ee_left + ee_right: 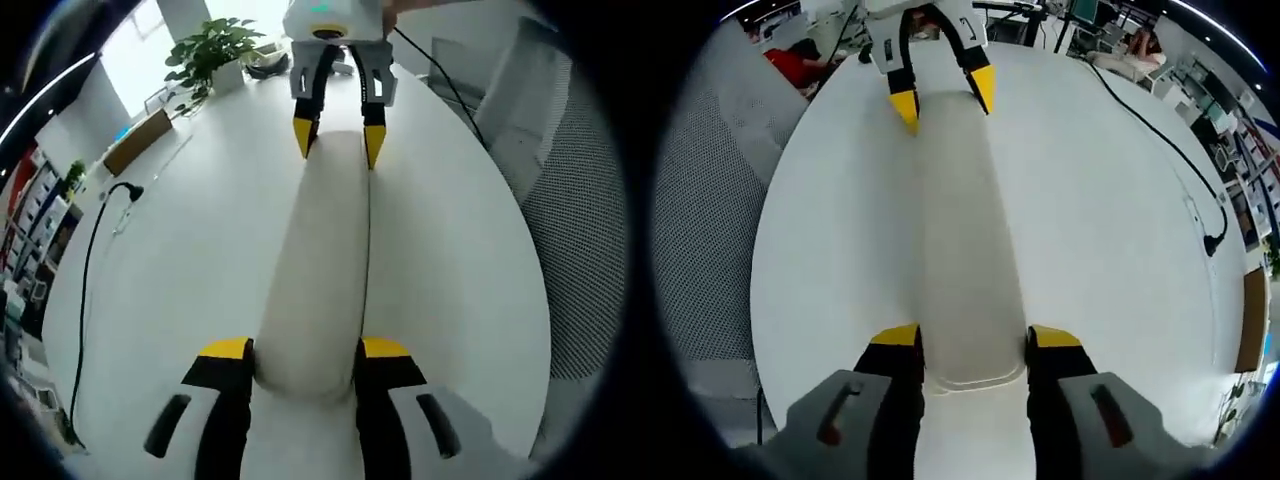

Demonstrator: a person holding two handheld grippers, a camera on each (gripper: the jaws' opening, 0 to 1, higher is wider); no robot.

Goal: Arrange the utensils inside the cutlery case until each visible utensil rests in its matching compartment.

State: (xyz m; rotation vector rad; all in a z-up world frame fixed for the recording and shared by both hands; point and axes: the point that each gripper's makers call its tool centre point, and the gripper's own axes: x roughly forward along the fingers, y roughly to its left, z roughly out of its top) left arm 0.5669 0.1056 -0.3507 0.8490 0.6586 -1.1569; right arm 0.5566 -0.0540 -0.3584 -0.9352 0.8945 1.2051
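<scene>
Long white closed cutlery case point(325, 270) lies lengthwise between both tongs on white table point(200, 260); left tongs point(305, 350) and right tongs point(972, 342) each straddle an end, probably clamped; equally near.

Your closed cutlery case point(325, 270) hides whatever lies inside it. Each gripper covers an end of the case, so you cannot tell whether the jaws touch it.

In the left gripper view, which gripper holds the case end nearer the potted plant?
The right gripper, at the top, flanking the far end of the white case near the plant; the left gripper holds the near end.
</scene>
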